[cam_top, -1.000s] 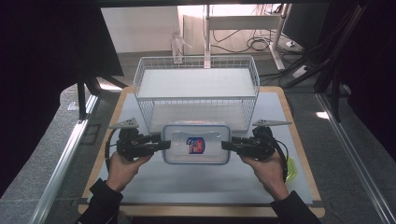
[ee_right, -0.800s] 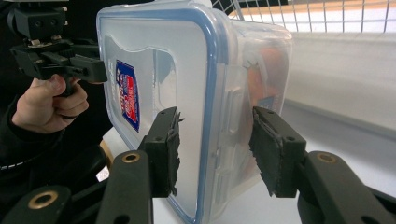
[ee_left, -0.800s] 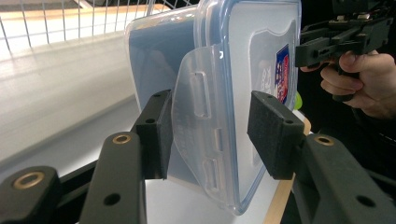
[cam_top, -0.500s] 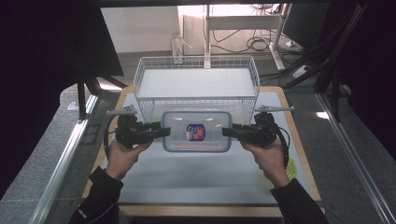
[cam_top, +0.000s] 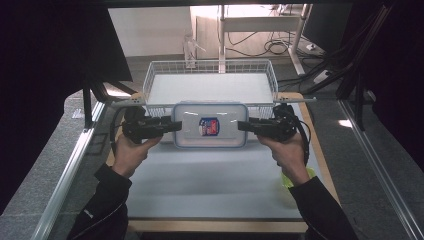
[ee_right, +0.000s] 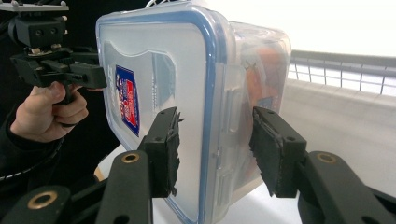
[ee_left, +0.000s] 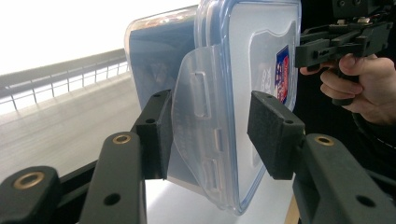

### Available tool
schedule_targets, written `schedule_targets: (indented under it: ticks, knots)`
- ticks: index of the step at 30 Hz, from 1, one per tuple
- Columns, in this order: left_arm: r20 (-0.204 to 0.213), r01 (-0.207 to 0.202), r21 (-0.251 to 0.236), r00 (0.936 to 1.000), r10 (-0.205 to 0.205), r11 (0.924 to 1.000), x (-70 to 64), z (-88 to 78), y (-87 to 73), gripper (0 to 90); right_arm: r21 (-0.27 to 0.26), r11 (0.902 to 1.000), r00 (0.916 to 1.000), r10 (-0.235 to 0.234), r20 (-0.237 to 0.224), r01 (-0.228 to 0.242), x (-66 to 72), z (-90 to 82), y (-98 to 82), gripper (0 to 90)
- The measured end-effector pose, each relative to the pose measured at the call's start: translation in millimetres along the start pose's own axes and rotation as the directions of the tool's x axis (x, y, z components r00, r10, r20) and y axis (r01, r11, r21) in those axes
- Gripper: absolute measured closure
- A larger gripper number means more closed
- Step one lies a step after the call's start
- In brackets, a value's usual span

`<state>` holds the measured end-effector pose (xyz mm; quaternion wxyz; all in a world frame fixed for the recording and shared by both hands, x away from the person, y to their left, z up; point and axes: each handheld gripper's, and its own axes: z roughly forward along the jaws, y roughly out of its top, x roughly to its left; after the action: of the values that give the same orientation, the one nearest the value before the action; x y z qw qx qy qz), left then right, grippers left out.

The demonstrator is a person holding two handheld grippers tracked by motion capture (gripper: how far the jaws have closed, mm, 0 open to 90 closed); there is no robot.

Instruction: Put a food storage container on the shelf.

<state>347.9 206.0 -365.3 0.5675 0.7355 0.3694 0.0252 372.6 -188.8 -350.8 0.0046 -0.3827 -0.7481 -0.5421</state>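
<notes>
A clear plastic container (cam_top: 210,125) with a blue-rimmed lid and a red and blue label hangs level above the table, just in front of the wire basket. My left gripper (cam_top: 176,125) is shut on its left end and my right gripper (cam_top: 242,125) on its right end. In the left gripper view the jaws (ee_left: 215,135) straddle the container's (ee_left: 252,70) side latch flap. Over in the right gripper view the jaws (ee_right: 215,149) clamp the lid edge and wall of the container (ee_right: 177,79). Something orange shows dimly inside it.
A white wire basket (cam_top: 155,75) stands at the far side of the pale table (cam_top: 210,180), right behind the container. A yellow-green object (cam_top: 295,180) lies by the right forearm. Metal frame rails run along both sides of the table.
Both grippers have carried the container away from the person and upward, from the middle of the table to the basket's front wall.
</notes>
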Motion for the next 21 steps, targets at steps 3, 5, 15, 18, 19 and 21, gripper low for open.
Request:
schedule_targets:
  ticks: [3, 5, 15, 18, 19, 21]
  knots:
    - [-0.002, 0.003, -0.007, 1.0000, -0.003, 1.0000, 1.9, -0.2, 4.9, 51.6, -0.005, 1.0000, 1.0000, -0.002, 0.002, 0.002, -1.5, 1.3, 6.7, 53.6]
    - [-0.003, 0.004, -0.009, 1.0000, -0.004, 1.0000, 2.9, -0.5, 8.3, 51.6, -0.008, 1.0000, 1.0000, -0.004, 0.003, 0.004, -2.1, 1.8, 10.4, 53.5]
    - [-0.004, 0.005, -0.021, 1.0000, -0.005, 0.9998, 10.0, -1.4, 33.1, 51.6, -0.020, 0.9998, 0.9999, -0.007, 0.009, 0.008, -3.2, 2.8, 36.6, 53.4]
    - [-0.009, 0.006, -0.025, 0.9999, -0.006, 0.9997, 11.5, -2.3, 40.7, 51.6, -0.026, 0.9997, 1.0000, 0.001, 0.004, -0.001, -4.6, 4.1, 43.3, 53.4]
    - [-0.010, 0.005, -0.024, 0.9999, -0.005, 0.9997, 12.2, -2.4, 43.3, 51.6, -0.024, 0.9997, 1.0000, 0.003, 0.004, -0.003, -5.1, 4.3, 45.1, 53.4]
    - [-0.012, 0.002, -0.026, 0.9999, -0.002, 0.9997, 13.8, -2.6, 49.2, 51.6, -0.029, 0.9996, 1.0000, 0.005, 0.001, -0.005, -6.5, 5.3, 49.2, 53.4]
